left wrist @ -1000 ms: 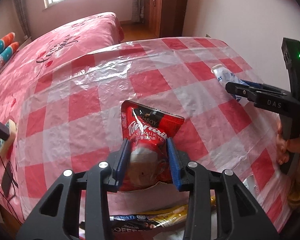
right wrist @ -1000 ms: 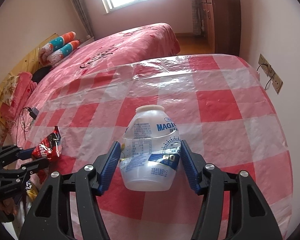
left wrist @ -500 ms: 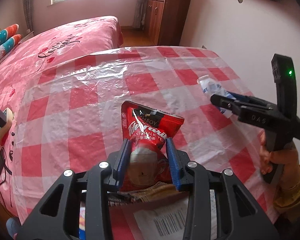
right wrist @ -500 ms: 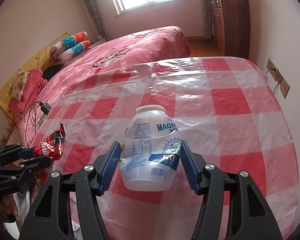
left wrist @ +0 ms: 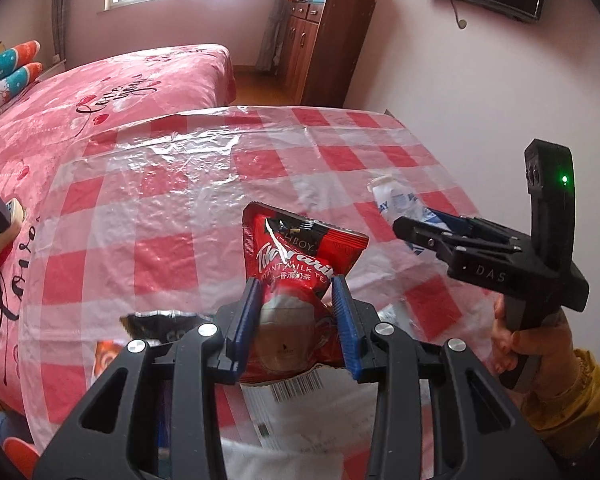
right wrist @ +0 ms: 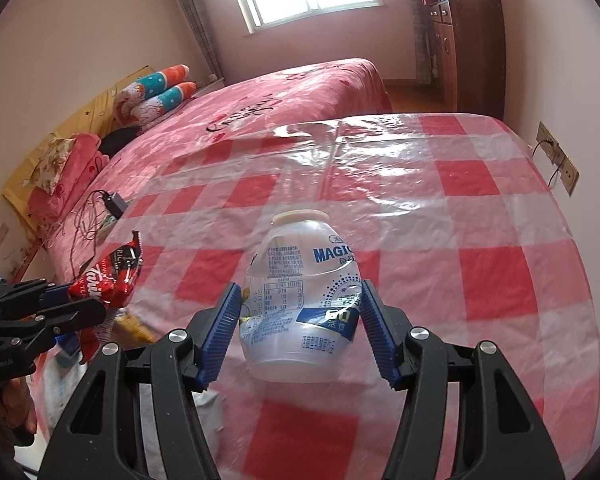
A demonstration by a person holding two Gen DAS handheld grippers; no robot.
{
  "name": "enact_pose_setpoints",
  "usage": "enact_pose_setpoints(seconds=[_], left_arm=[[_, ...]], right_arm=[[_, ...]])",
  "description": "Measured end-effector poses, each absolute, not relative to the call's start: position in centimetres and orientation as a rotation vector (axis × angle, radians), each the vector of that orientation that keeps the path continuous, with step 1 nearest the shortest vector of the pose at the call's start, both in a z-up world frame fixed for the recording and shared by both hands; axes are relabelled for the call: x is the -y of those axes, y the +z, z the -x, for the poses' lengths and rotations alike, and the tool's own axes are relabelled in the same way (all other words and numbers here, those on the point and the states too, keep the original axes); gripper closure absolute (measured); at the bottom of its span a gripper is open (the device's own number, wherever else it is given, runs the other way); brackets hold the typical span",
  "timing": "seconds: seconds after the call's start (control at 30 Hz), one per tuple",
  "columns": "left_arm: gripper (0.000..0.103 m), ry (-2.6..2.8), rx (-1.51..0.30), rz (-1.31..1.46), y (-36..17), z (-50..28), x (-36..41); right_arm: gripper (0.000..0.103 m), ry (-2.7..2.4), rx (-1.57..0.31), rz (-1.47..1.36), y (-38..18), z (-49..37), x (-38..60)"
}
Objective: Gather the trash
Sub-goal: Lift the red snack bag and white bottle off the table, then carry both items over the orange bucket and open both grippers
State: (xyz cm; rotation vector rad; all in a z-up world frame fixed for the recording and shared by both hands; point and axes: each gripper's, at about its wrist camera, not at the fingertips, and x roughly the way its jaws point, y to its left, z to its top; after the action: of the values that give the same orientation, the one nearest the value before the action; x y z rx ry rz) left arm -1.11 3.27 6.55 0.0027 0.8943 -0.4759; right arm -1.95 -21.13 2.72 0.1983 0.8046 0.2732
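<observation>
My left gripper [left wrist: 298, 284] is shut on a red instant milk tea packet [left wrist: 296, 258], held above the checked tablecloth [left wrist: 172, 216]. The same packet [right wrist: 110, 276] and the left gripper [right wrist: 74, 300] appear at the left of the right wrist view. My right gripper [right wrist: 300, 292] is shut on a squat clear plastic bottle [right wrist: 302, 304] with a white cap and blue print, lifted over the cloth. In the left wrist view the right gripper [left wrist: 404, 226] sits at the right with the bottle [left wrist: 396, 202] poking out ahead of it. Below the left gripper lies a heap of wrappers and a white barcoded bag [left wrist: 296, 412].
A red-and-white checked plastic cloth [right wrist: 460, 220] covers the table. A pink bed [left wrist: 100, 92] lies beyond it, with pillows [right wrist: 156, 92] at its head. A charger and cables [right wrist: 114, 204] rest at the bed's edge. A wooden cabinet [left wrist: 320, 48] stands at the far wall. A wall socket [right wrist: 556, 156] is on the right.
Both grippers have drawn back toward the table's near edge and risen a little, each keeping its hold. The wrapper heap and barcoded bag under the left gripper have come into view.
</observation>
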Motion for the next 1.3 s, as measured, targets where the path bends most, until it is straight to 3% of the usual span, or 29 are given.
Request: enact_pose_setpoints(seconds=[1.3], left_arm=[[0.065,-0.371,-0.799,0.224,7.7,13.5,-16.7]], right_arm=[[0.042,0.563,-0.820,-0.122,7.1,12.8,7.6]])
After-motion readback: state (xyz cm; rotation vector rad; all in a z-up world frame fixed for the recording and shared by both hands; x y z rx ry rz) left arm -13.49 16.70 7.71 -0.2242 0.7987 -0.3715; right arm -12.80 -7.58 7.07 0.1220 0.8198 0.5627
